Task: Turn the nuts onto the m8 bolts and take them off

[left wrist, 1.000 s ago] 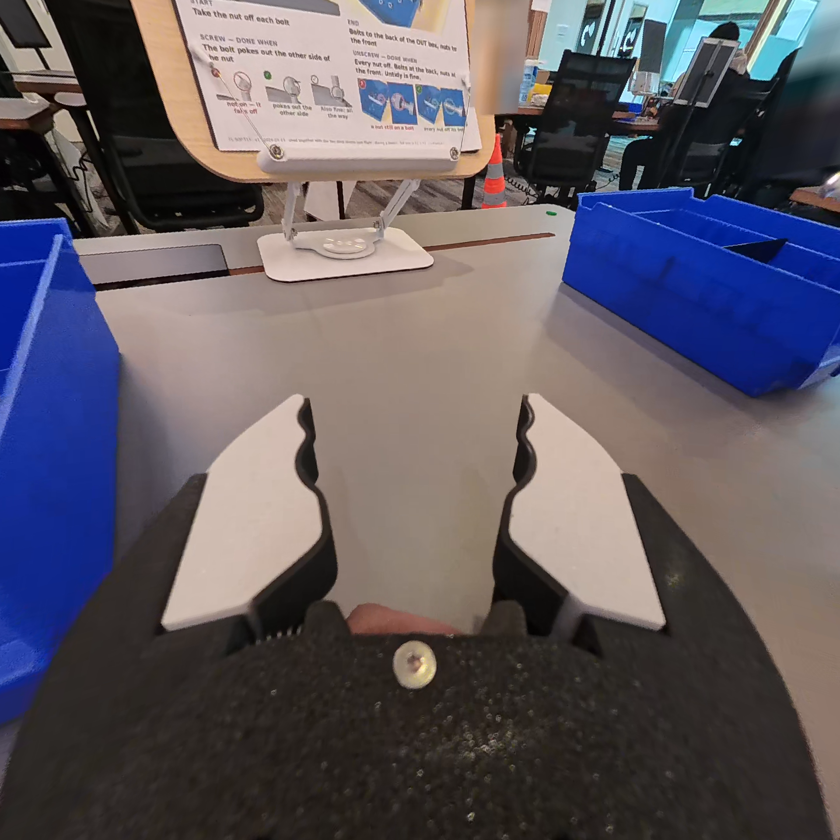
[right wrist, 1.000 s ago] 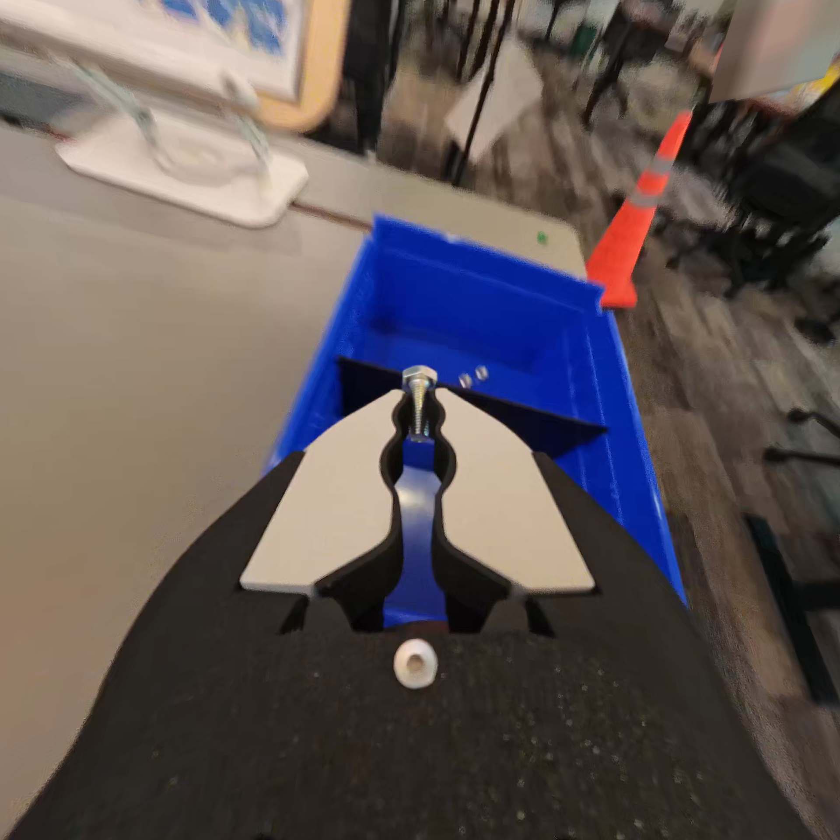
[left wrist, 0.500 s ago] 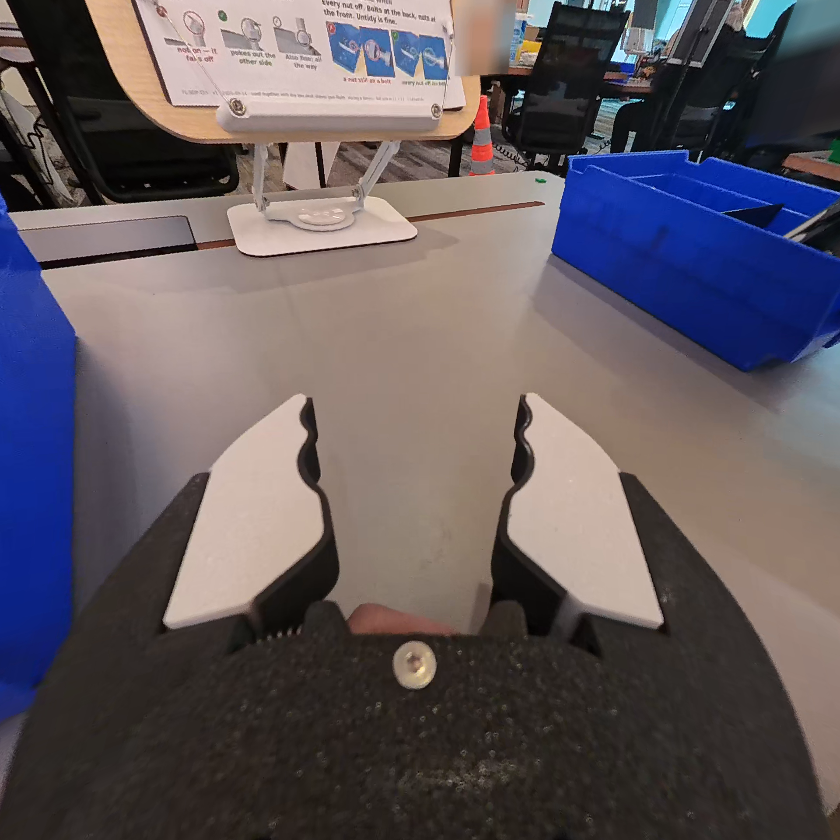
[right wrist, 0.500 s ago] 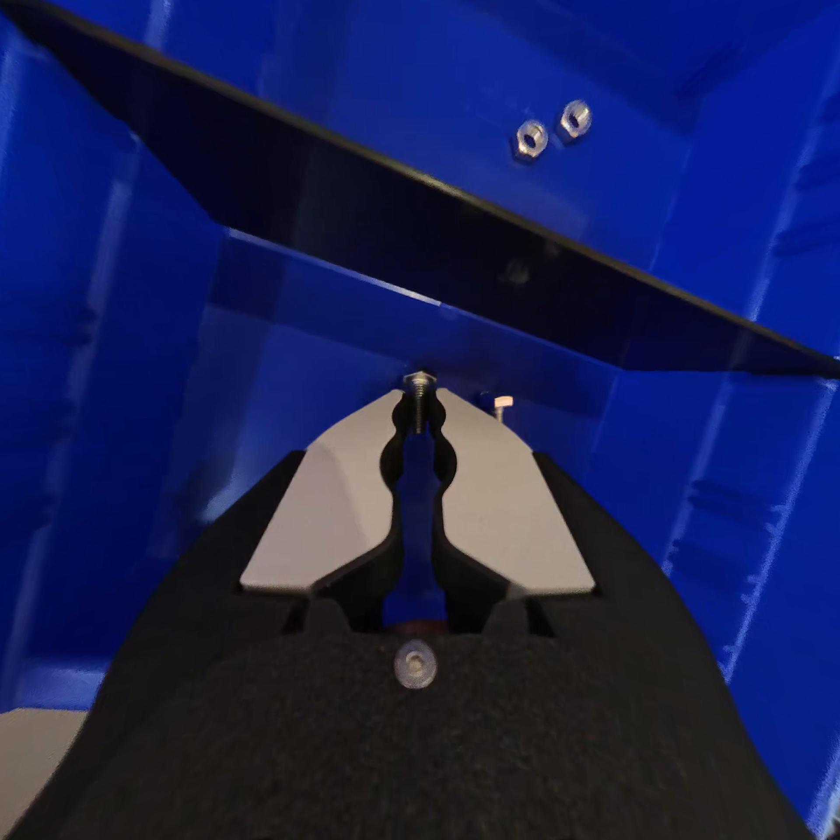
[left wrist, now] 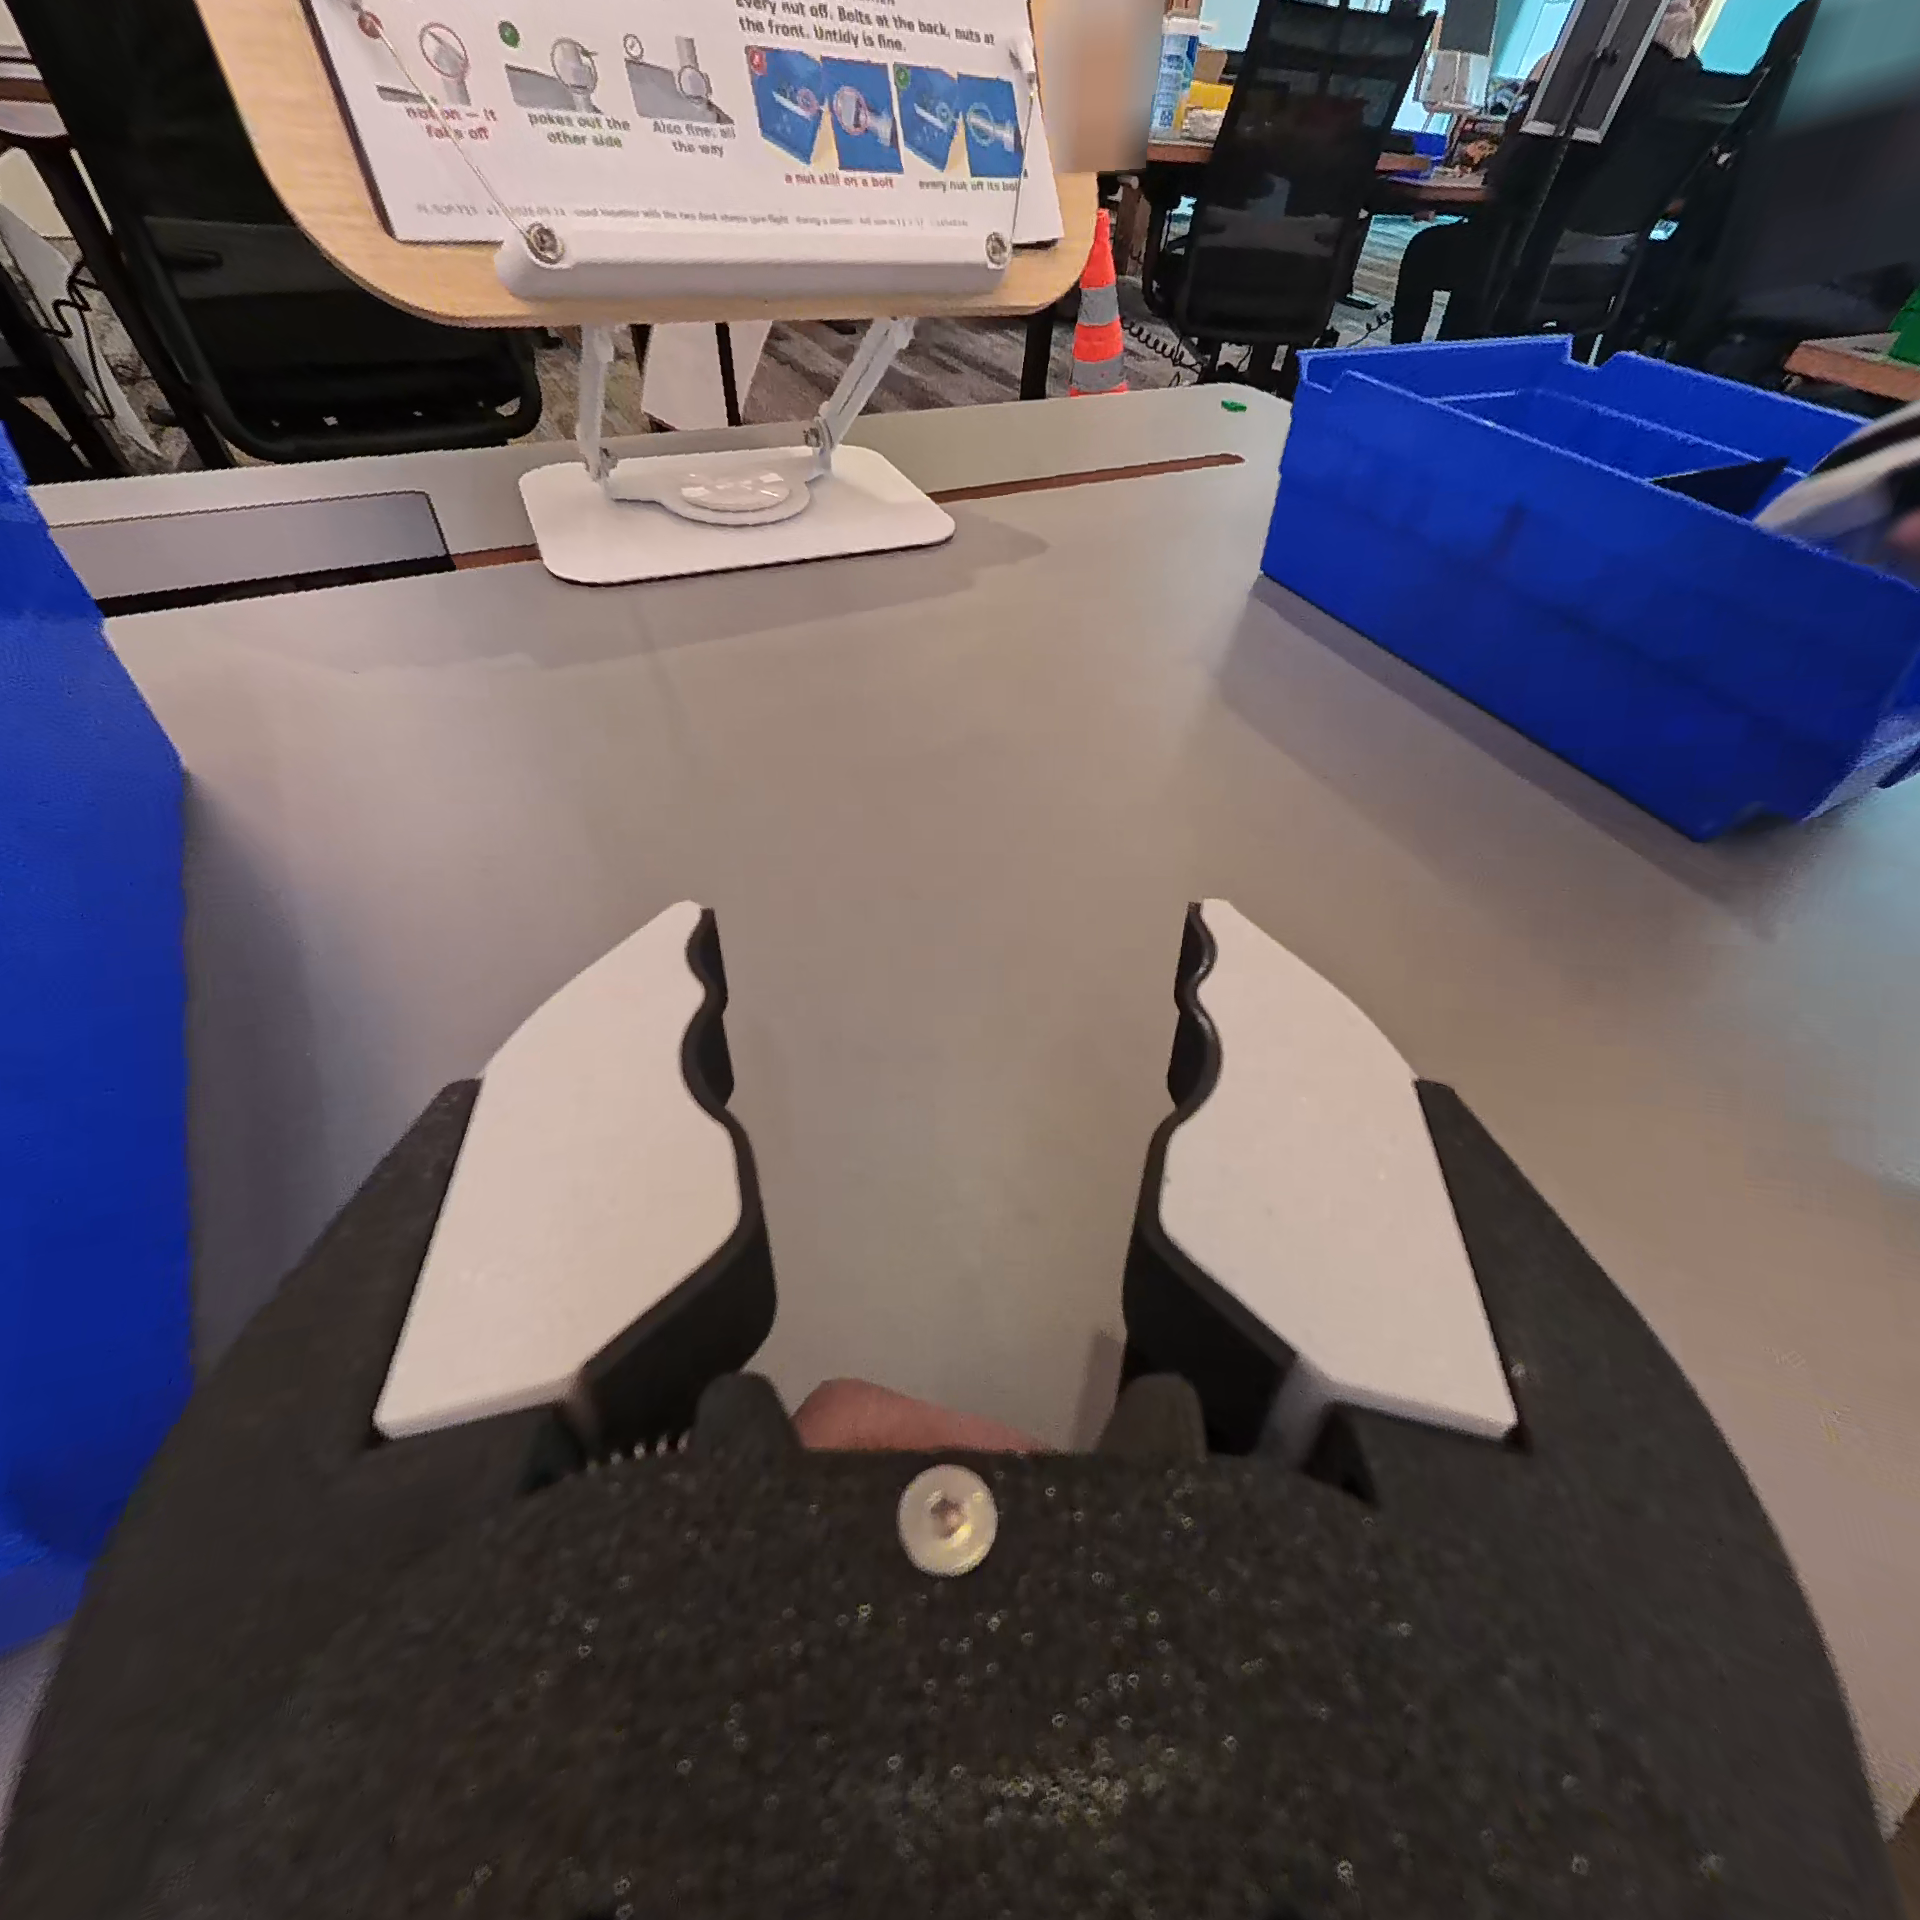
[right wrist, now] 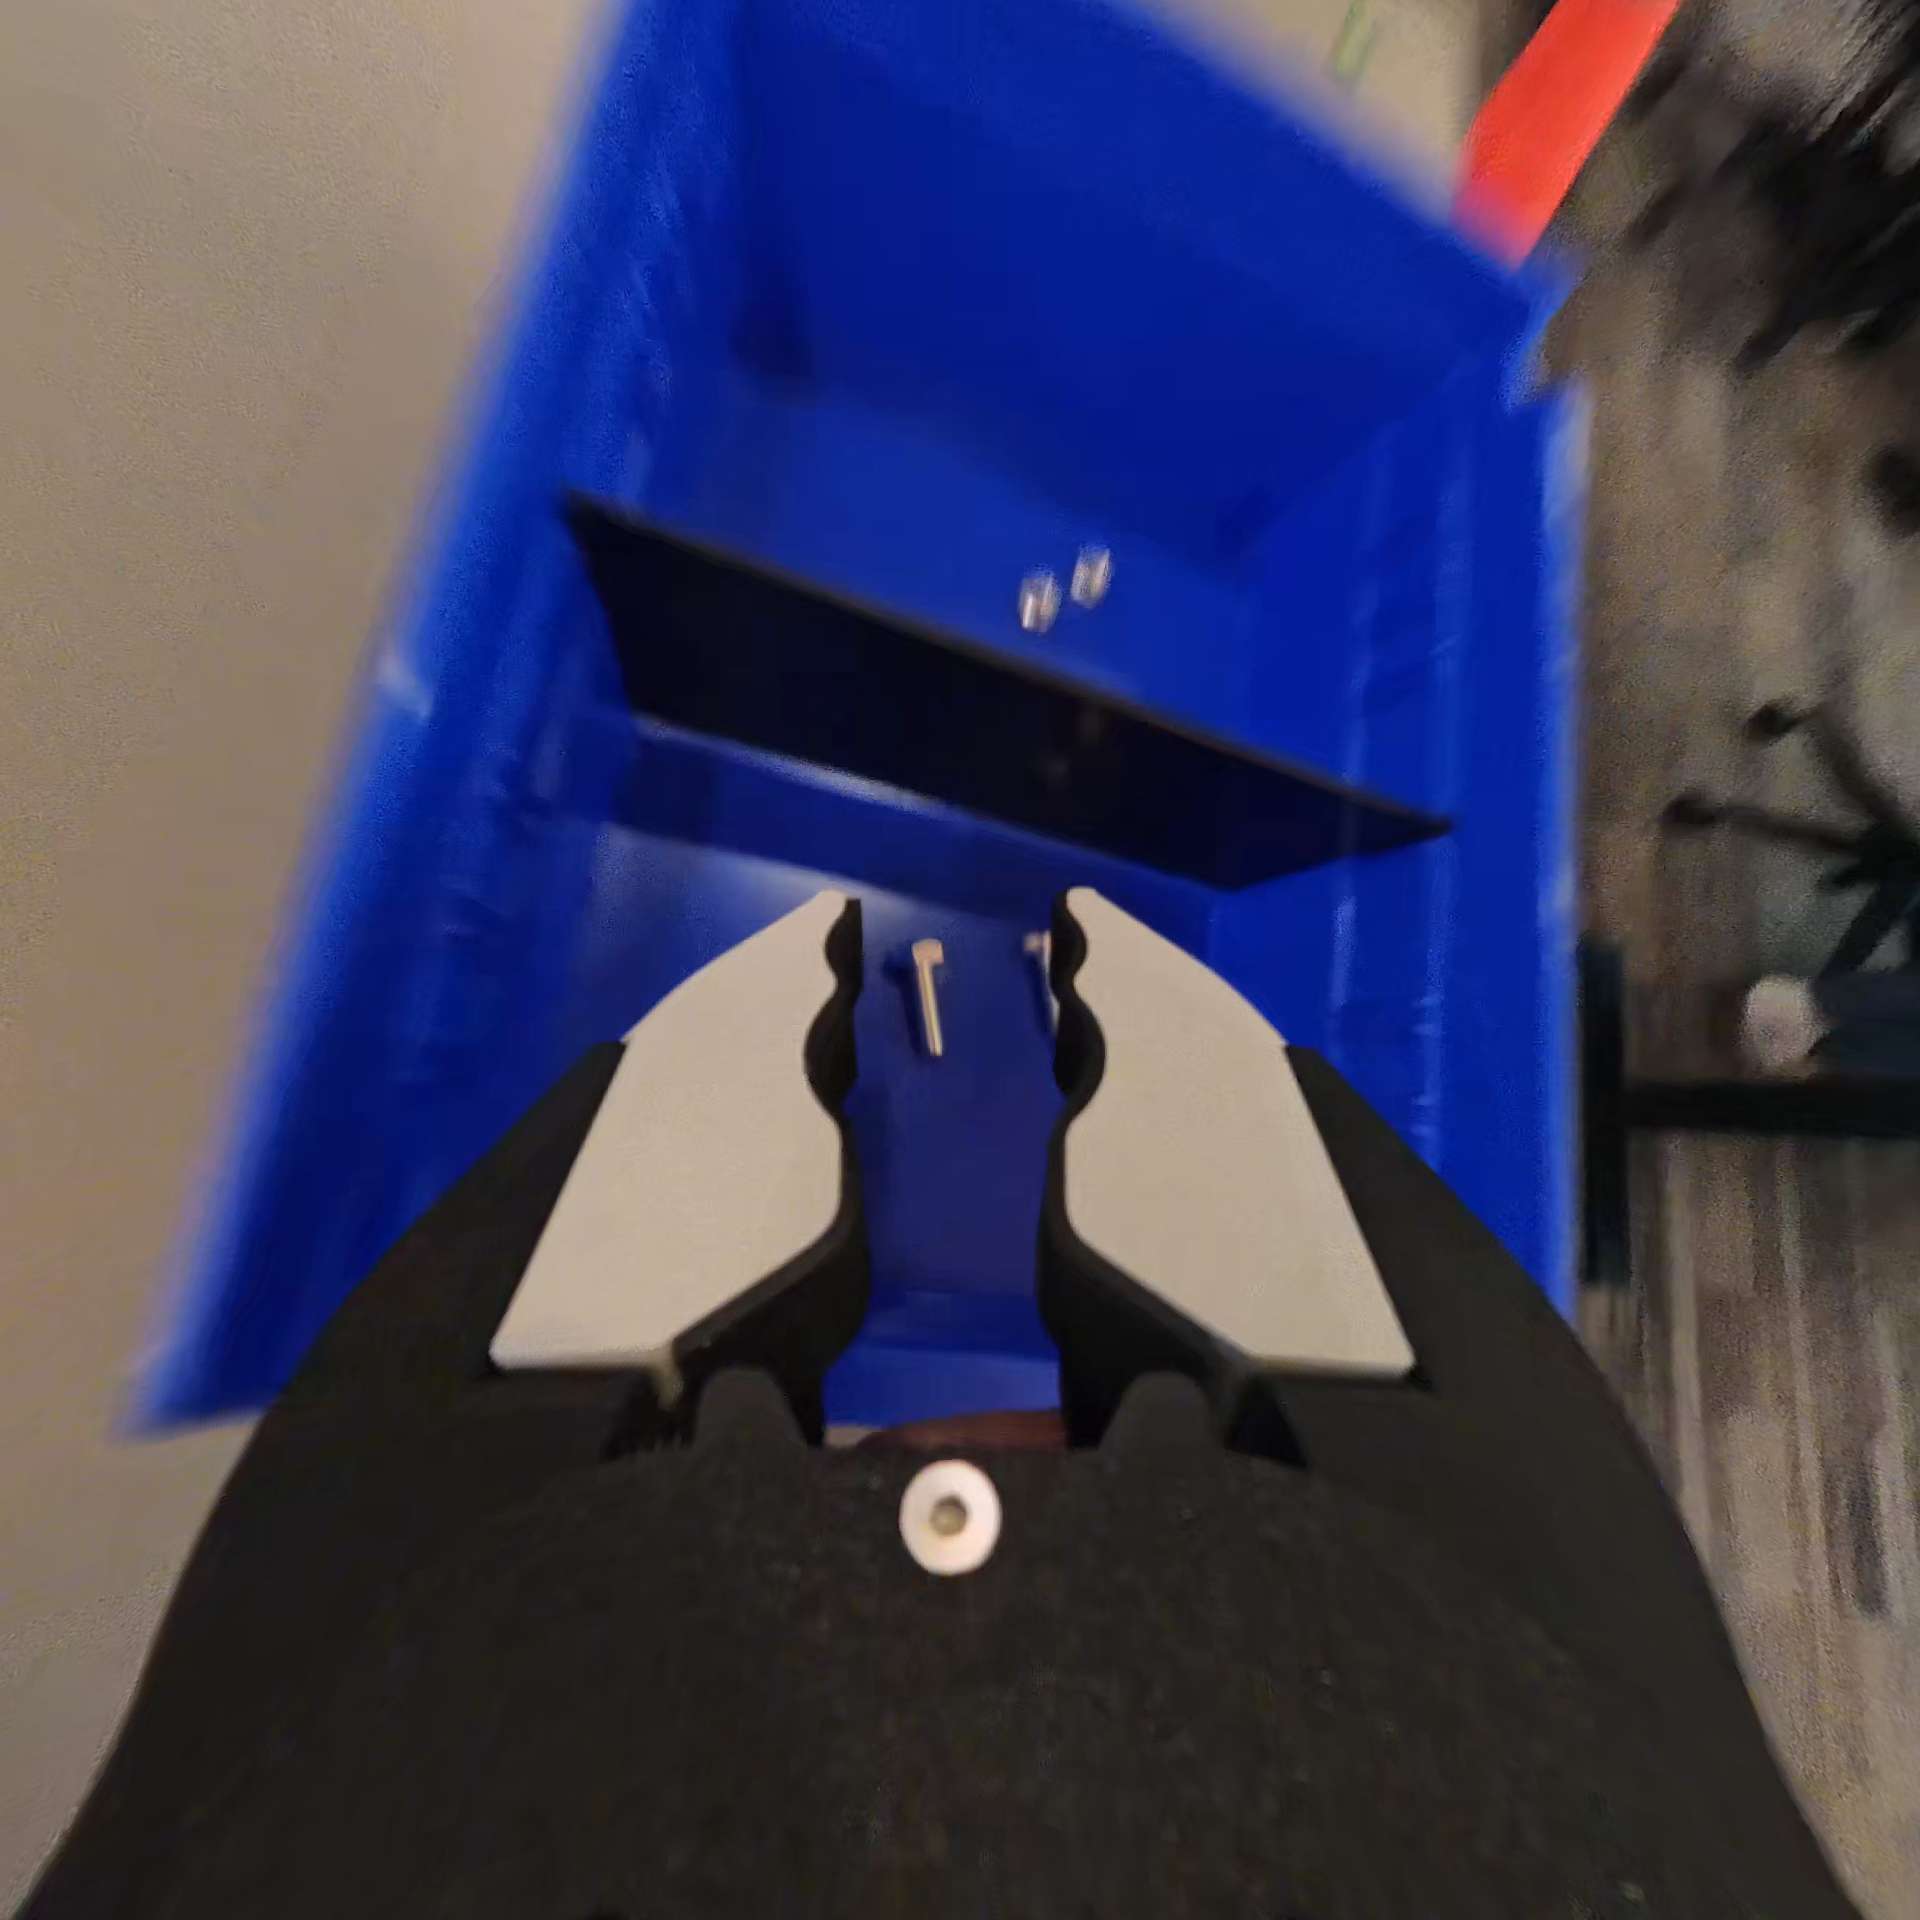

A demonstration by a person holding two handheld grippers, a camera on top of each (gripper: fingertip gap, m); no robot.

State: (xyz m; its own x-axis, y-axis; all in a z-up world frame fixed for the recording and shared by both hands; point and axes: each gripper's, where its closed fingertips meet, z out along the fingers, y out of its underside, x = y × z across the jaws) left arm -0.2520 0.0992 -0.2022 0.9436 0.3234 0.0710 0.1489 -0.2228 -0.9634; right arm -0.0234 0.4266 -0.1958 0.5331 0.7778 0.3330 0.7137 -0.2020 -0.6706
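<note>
My right gripper (right wrist: pixel 956 914) is open above the near compartment of a blue bin (right wrist: pixel 436 935). A silver bolt (right wrist: pixel 928 995) lies on the bin floor, seen between the fingers and touching neither. A second bolt (right wrist: pixel 1039 966) lies beside it, partly hidden by the right finger. Two nuts (right wrist: pixel 1060 590) lie in the far compartment, beyond a black divider (right wrist: pixel 935 717). My left gripper (left wrist: pixel 951 925) is open and empty above the grey table (left wrist: pixel 935 748). The same bin (left wrist: pixel 1558 582) shows at the right of the left wrist view.
A second blue bin (left wrist: pixel 83 1039) stands at the left edge of the left wrist view. A white stand (left wrist: pixel 727 499) holding an instruction sheet on a wooden board sits at the table's far side. An orange cone (left wrist: pixel 1099 312) and office chairs stand beyond the table. There is about 40 cm between the tips of the two grippers.
My right gripper held a bolt, went down into the bin's near compartment, opened and let it go; the bolt now lies on the bin floor and the gripper has risen. The left gripper stayed open.
</note>
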